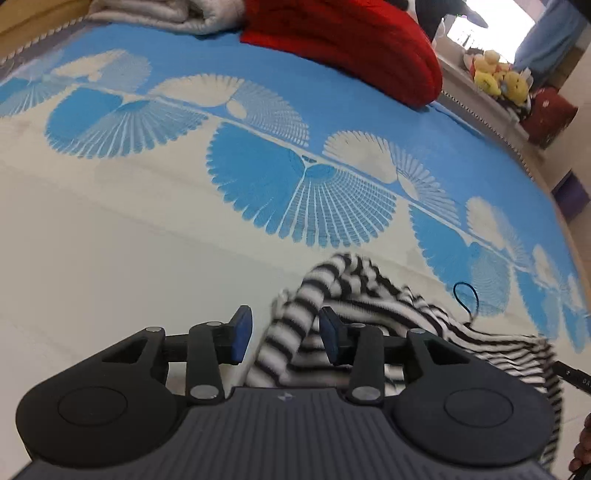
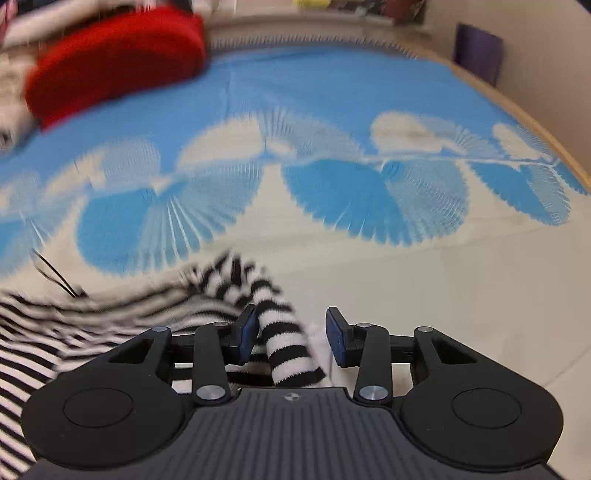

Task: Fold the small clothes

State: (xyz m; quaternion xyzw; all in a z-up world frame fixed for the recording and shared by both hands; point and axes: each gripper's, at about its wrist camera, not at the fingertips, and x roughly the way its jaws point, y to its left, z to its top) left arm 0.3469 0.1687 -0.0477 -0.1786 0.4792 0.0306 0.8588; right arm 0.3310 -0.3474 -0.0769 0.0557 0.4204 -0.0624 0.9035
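A black-and-white striped knit garment [image 1: 369, 314] lies crumpled at the near edge of a bed spread with a blue-and-cream sheet printed with fan shapes [image 1: 258, 177]; no fold shows yet, so the task looks barely begun, with spreading, folding and smoothing all left to do. The left gripper [image 1: 286, 339] has its blue-padded fingers [image 1: 242, 334] apart, a bunch of striped cloth between them but not visibly pinched; the right gripper [image 2: 291, 336] is likewise parted around a striped sleeve-like tube [image 2: 284, 343], which touches the left pad only. A thin black cord [image 1: 466, 299] loops just beyond the garment; far off rest a red knitted bundle [image 1: 351, 44] and a grey folded blanket [image 1: 166, 14]; yellow plush toys [image 1: 498, 74] sit by a bright window on the far right.
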